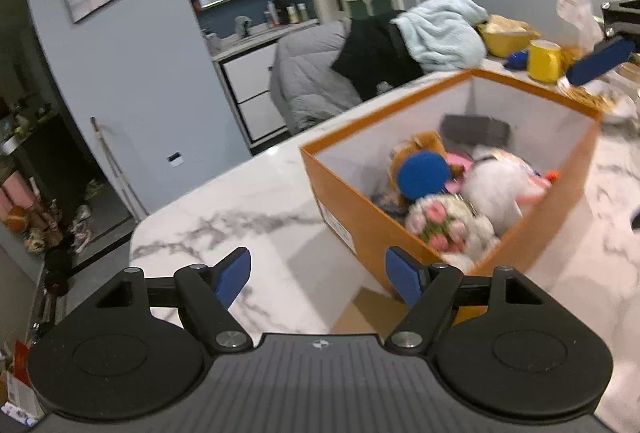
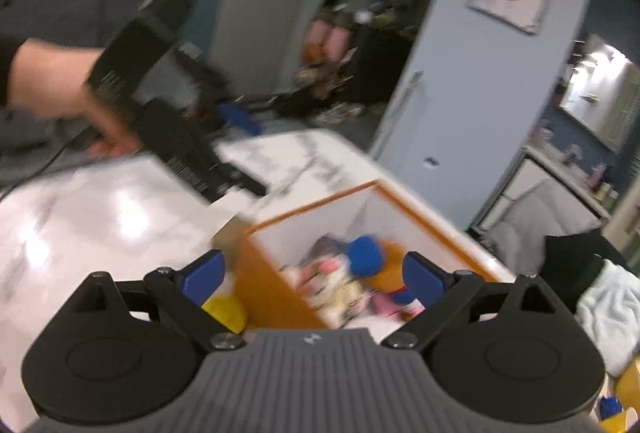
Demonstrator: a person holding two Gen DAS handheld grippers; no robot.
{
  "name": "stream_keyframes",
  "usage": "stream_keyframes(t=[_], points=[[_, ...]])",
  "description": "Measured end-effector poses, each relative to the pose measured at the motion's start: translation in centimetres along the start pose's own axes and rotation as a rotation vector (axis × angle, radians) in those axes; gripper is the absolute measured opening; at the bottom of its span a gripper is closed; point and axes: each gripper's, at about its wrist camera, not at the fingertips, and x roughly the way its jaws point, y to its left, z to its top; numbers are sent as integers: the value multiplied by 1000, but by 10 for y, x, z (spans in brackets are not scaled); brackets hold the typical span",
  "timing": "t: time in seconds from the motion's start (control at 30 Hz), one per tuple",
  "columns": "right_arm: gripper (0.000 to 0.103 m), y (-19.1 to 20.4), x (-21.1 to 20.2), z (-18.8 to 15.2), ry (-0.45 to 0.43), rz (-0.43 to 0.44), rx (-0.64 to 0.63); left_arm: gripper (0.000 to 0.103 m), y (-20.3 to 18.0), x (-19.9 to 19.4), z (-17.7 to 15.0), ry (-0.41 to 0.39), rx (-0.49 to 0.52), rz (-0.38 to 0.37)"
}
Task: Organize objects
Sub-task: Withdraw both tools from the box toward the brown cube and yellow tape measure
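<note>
Both grippers (image 1: 318,275) (image 2: 316,279) spread (empty), angled downward

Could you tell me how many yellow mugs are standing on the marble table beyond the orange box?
1: the yellow mug stands past the far corner of the orange box, beside a yellow bowl. Clutter there could hide others.

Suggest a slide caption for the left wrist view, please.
Open left tongs beside the orange box of plush toys.
</note>
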Motion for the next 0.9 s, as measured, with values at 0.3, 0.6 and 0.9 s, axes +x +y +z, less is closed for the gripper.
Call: stream_keyframes(t=[0.3, 0.6, 0.9], points=[[96, 32, 31, -36, 140, 156, 12, 88, -15, 16, -33, 47, 56, -92], [96, 41, 68, -51, 239, 212, 153, 88, -32, 35, -44, 103, 119, -116], [96, 37, 93, -54, 251, 183, 287, 88, -30, 58, -44, 149, 121, -120]])
